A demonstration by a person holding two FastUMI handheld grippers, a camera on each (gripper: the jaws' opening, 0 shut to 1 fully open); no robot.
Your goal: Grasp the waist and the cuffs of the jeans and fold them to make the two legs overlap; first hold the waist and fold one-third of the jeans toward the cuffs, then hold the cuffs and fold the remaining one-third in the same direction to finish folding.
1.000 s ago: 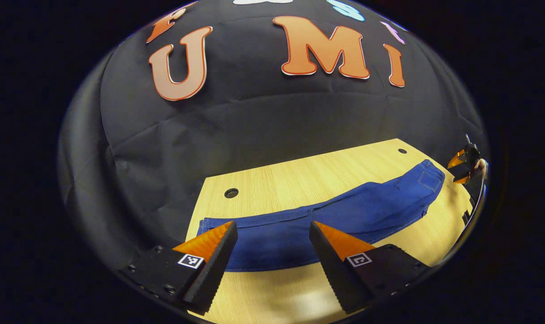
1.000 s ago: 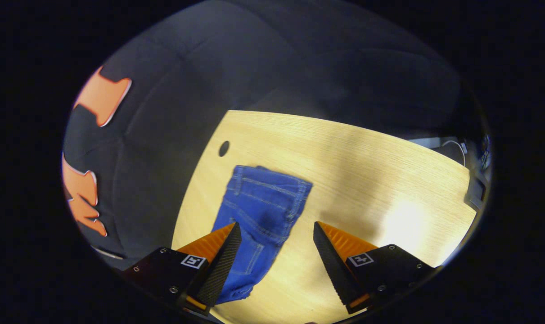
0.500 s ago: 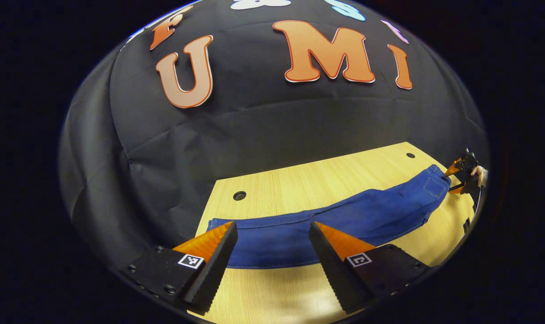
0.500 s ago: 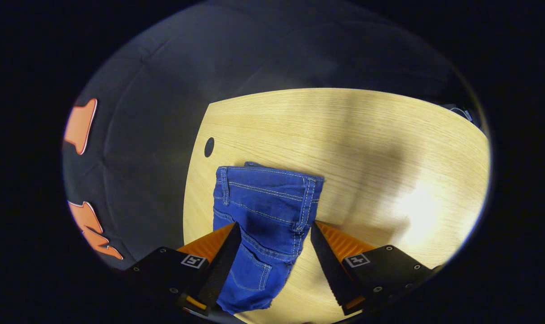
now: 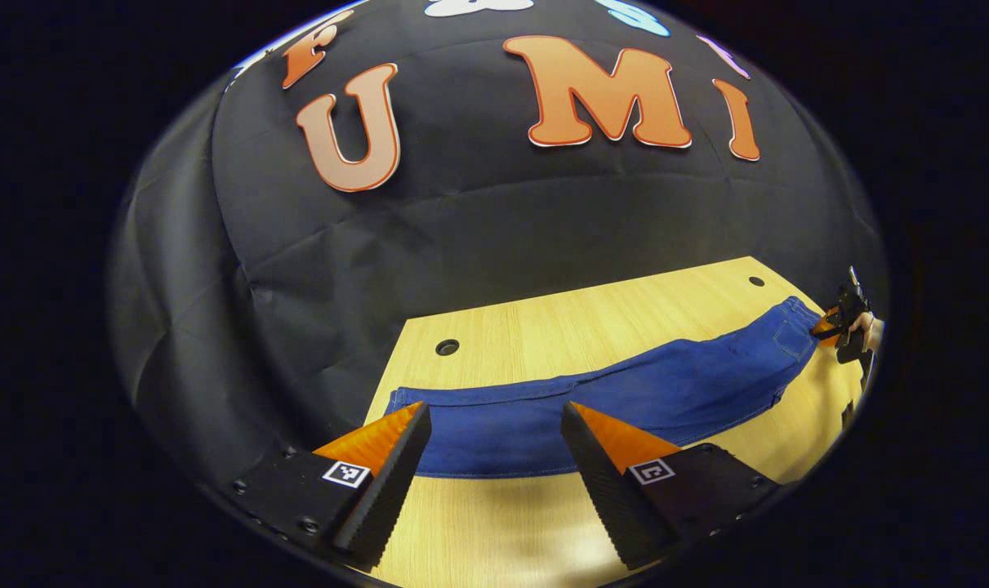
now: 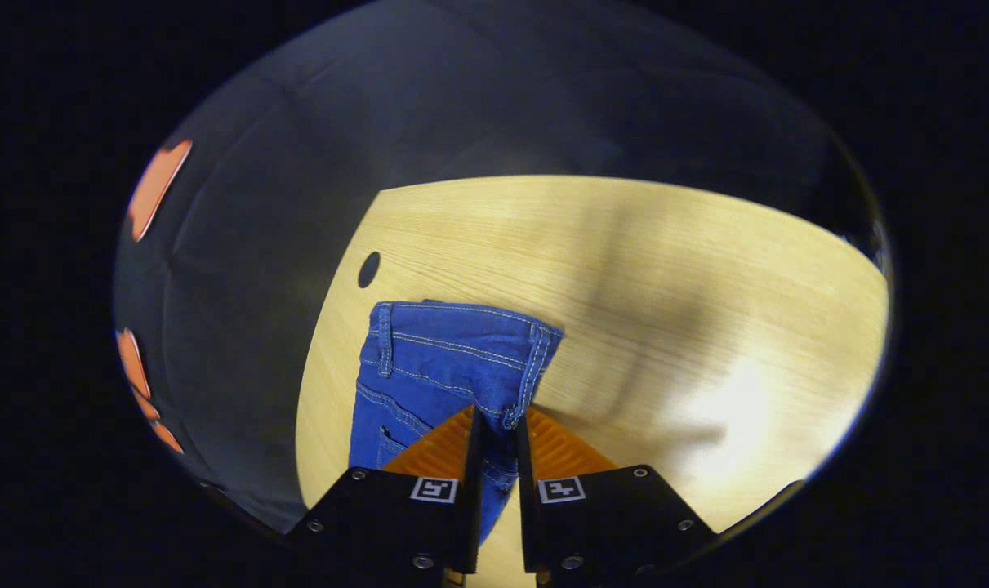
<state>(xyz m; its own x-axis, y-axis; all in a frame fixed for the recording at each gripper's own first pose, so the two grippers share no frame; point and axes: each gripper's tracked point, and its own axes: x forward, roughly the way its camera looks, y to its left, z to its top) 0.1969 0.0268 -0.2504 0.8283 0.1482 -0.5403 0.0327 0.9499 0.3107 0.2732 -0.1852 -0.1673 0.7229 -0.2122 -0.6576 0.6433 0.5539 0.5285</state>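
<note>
Blue jeans [image 5: 608,400] lie stretched across the wooden table [image 5: 559,318], cuffs at the left end, waist at the far right. My left gripper [image 5: 494,425] hovers open just above the lower legs near the cuffs, its fingers apart with denim showing between them. In the right gripper view the waist [image 6: 453,351] with its belt loops lies in front, and my right gripper [image 6: 496,420] is shut on the near edge of the waist. That same right gripper [image 5: 839,320] shows small at the far right of the left gripper view, at the waistband, with a hand behind it.
Two round cable holes sit in the table, one [image 5: 447,347] beyond the cuffs and one [image 6: 369,269] beside the waist. Bare wood [image 6: 666,286] stretches beyond and right of the waist. The black booth wall rises right behind the table's far edge.
My right gripper moved onto the waist and closed from wide open to shut on its edge. The left gripper drifted slightly and stayed open over the legs.
</note>
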